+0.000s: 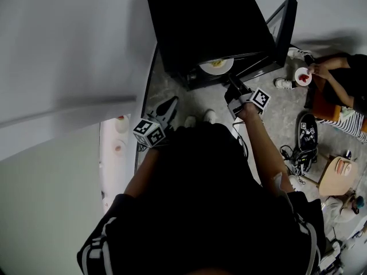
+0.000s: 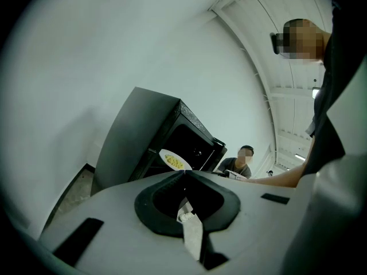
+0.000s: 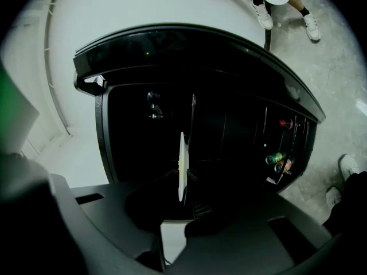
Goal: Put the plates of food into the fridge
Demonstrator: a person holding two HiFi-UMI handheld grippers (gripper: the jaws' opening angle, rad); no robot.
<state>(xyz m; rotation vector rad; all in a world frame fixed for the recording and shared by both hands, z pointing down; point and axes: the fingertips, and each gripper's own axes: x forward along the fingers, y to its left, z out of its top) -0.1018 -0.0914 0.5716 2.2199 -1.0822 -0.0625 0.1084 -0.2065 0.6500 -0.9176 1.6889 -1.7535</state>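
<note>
The black fridge point(image 1: 209, 22) stands open, its door point(image 1: 282, 24) swung to the right. A white plate of yellow food point(image 1: 217, 66) hangs at the mouth of the fridge, and my right gripper point(image 1: 230, 81) is shut on its near rim. The right gripper view shows this plate point(image 3: 182, 159) edge-on between the jaws of the right gripper point(image 3: 183, 182), in front of the dark fridge interior point(image 3: 143, 130). My left gripper point(image 1: 170, 107) is held back to the left of the fridge, shut and empty. Past the left gripper point(image 2: 183, 174), the plate point(image 2: 175, 161) and the fridge point(image 2: 137, 130) are in view.
A seated person at the right holds a second white plate with red food point(image 1: 302, 76). The door shelf carries cans point(image 3: 276, 160). Cables point(image 1: 293, 156) and a small round table point(image 1: 337, 176) are on the floor at the right. A white shelf point(image 1: 109, 153) runs along the left wall.
</note>
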